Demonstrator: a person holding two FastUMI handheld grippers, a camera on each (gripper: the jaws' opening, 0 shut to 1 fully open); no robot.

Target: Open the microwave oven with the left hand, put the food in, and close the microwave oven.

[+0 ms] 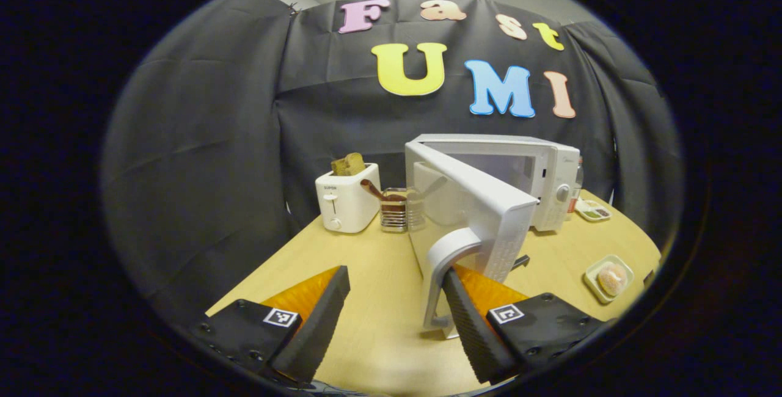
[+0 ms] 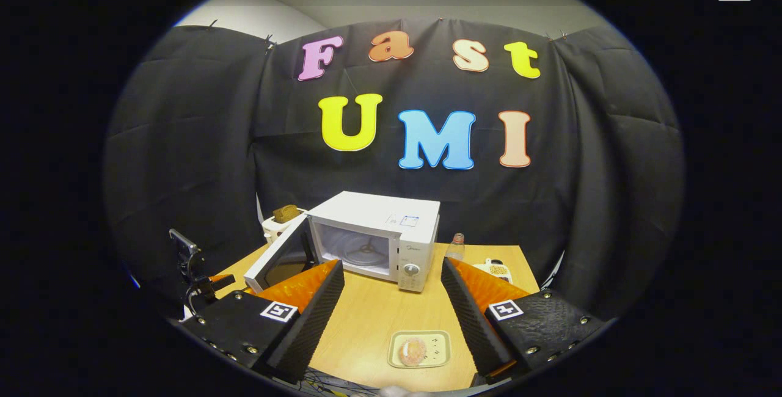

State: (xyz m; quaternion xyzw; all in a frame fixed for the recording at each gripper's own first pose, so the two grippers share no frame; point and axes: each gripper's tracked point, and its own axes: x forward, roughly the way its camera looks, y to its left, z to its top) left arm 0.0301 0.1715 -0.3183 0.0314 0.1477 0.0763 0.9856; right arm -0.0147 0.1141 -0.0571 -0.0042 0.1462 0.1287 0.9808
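The white microwave [image 1: 537, 171] stands at the back of the wooden table [image 1: 379, 324] with its door [image 1: 482, 201] swung wide open toward me. My left gripper [image 1: 396, 272] is open; the door's curved handle [image 1: 443, 262] sits between the fingers, close against the right one. In the right gripper view the microwave [image 2: 391, 226] shows its bare cavity [image 2: 360, 250], with the left gripper [image 2: 189, 262] beside the open door [image 2: 278, 262]. A glazed donut [image 2: 413, 351] lies on a small tray [image 2: 440, 343] just ahead of my open right gripper [image 2: 391, 265]. The donut [image 1: 612, 279] also lies at right in the left gripper view.
A white toaster [image 1: 347, 204] with bread [image 1: 348, 165] in it stands left of the microwave, next to a wire holder [image 1: 396, 207] with utensils. A small dish [image 1: 592, 209] and a bottle [image 2: 455, 245] sit to the microwave's right, near the table's back edge.
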